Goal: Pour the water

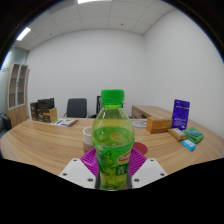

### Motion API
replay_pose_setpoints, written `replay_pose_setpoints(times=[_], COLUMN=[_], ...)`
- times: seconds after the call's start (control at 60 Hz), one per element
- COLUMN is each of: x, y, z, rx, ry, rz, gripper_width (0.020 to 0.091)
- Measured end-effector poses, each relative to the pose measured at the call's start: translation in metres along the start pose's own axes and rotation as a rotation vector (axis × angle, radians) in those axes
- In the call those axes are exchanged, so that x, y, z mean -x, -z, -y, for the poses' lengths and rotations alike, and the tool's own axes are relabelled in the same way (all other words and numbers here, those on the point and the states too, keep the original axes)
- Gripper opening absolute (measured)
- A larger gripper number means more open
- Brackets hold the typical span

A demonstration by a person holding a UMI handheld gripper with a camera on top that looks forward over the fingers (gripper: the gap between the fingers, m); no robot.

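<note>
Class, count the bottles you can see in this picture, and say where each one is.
1: a green bottle with a green cap stands between the gripper jaws, which press on it. Others may be hidden behind it.

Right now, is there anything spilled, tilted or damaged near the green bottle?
Nothing stands out. The green bottle stands upright between the gripper fingers, its cap on. A clear cup stands upright just behind it on the wooden table. No spill shows on the table.

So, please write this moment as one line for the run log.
phase: bottle held | gripper: shut on green bottle | cap: on | cup: behind bottle, on table | pouring: not begun
</note>
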State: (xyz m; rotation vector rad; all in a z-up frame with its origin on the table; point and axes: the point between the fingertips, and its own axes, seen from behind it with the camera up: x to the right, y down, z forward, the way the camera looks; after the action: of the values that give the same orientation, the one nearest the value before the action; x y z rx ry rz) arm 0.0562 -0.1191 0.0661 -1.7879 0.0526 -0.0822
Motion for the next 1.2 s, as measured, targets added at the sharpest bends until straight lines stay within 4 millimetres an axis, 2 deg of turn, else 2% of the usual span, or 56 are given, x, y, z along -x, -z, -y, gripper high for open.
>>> replay_pose_setpoints(times=[0.3,0.4,0.6,0.733,0.867,1.017,1.2], x=[0.0,-0.015,-0.079,-0.102,-0.102,-0.096,-0.072], y=[-0.006,-0.014,-0.05,-0.076,-0.095,-0.115,-0.136], z=[0.0,0.003,0.014,0.025,0.04,0.06,0.087], rx=[0.044,0.108,0.27,0.333,0.332,0.319,0.218], ry=[0.08,0.181,0.637,1.034,1.328,1.557,1.968], rz=[0.006,-0.001,-0.06,-0.05,-0.044,-0.054,-0.071], gripper_width=[0.035,0.035,0.0357,0.0357,0.0354,0.0357,0.0357])
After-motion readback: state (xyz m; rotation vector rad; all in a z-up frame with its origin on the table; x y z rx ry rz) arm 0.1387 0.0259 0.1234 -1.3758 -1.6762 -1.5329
